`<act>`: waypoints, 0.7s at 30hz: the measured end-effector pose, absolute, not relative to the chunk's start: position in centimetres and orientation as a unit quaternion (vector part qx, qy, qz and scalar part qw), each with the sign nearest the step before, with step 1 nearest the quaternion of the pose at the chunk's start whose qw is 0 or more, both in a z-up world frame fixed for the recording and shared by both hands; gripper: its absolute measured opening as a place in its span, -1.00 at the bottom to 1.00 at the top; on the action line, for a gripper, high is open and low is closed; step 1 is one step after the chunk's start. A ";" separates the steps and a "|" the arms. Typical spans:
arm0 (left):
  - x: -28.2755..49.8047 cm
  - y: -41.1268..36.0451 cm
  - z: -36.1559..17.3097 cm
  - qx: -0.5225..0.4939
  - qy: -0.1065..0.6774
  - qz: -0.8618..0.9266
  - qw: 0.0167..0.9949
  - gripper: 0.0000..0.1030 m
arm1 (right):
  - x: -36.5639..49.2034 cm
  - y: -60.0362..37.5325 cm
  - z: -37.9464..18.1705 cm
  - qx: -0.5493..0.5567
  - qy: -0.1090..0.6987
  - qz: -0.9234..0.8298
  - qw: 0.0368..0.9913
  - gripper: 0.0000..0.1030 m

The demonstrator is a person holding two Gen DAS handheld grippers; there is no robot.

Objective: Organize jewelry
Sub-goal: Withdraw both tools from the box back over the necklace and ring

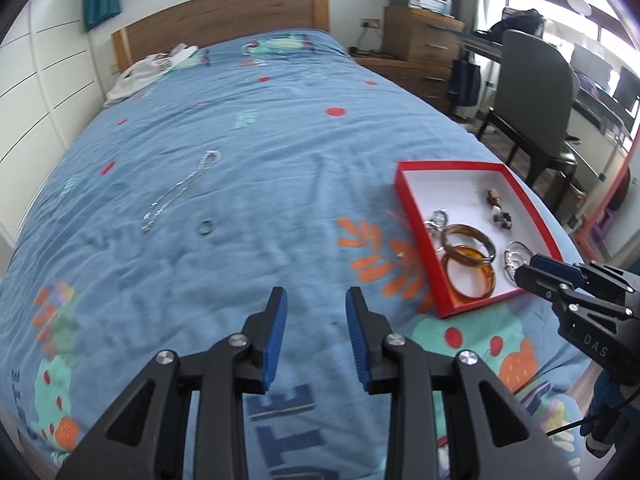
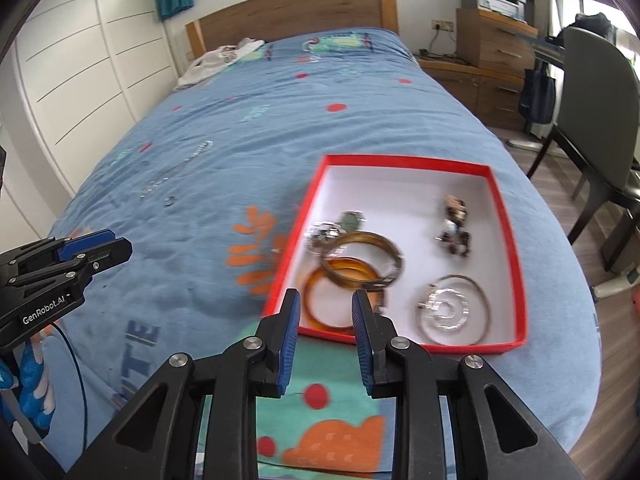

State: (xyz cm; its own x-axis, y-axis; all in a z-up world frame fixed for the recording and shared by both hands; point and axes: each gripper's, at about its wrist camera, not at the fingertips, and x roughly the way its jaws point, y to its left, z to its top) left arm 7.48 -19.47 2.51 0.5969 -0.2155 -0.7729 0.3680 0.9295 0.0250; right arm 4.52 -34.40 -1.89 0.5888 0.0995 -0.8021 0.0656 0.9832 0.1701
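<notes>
A red box [image 1: 404, 196] [image 2: 506, 216] with a white inside lies on the blue bedspread. It holds two amber bangles [image 1: 470, 258] [image 2: 340, 276], a silver hoop piece [image 2: 452, 308], a small watch-like piece [image 1: 438, 218] and a dark beaded piece [image 2: 454, 220]. A silver chain necklace [image 1: 180, 190] [image 2: 176, 174] and a small ring [image 1: 206, 227] [image 2: 171, 200] lie loose on the bed, left of the box. My left gripper [image 1: 316, 300] is open and empty above the bedspread. My right gripper [image 2: 326, 304] is open and empty at the box's near edge.
A wooden headboard [image 1: 224, 16] and white clothing [image 1: 140, 72] are at the far end of the bed. A grey chair [image 1: 532, 96], a wooden dresser [image 1: 420, 36] and a desk stand to the right. White wardrobe doors [image 2: 80, 60] line the left.
</notes>
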 end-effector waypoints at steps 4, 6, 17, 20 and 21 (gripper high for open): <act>6.6 -17.4 3.2 0.088 0.413 -0.144 0.895 -0.42 | 4.1 -32.5 -1.2 0.091 0.449 0.023 0.888 -0.46; 6.1 -16.2 3.4 0.088 0.410 -0.134 0.898 -0.41 | 4.0 -31.7 -0.9 0.093 0.447 0.029 0.889 -0.44; 4.5 -10.2 4.7 0.063 0.401 -0.084 0.910 -0.29 | 3.7 -26.1 0.6 0.078 0.440 0.071 0.892 -0.33; 4.0 -8.8 5.0 0.058 0.397 -0.074 0.913 -0.29 | 3.6 -25.0 1.2 0.071 0.437 0.079 0.893 -0.33; 3.9 -8.4 5.1 0.057 0.396 -0.071 0.914 -0.29 | 3.6 -24.6 1.3 0.068 0.436 0.081 0.893 -0.32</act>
State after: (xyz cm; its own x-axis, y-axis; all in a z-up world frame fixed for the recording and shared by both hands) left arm 3.92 -8.42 5.09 0.6757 -0.0849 -0.7323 0.1751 0.9834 0.0476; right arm 3.63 -24.60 1.33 0.6058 0.2052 -0.7687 -0.0859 0.9774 0.1933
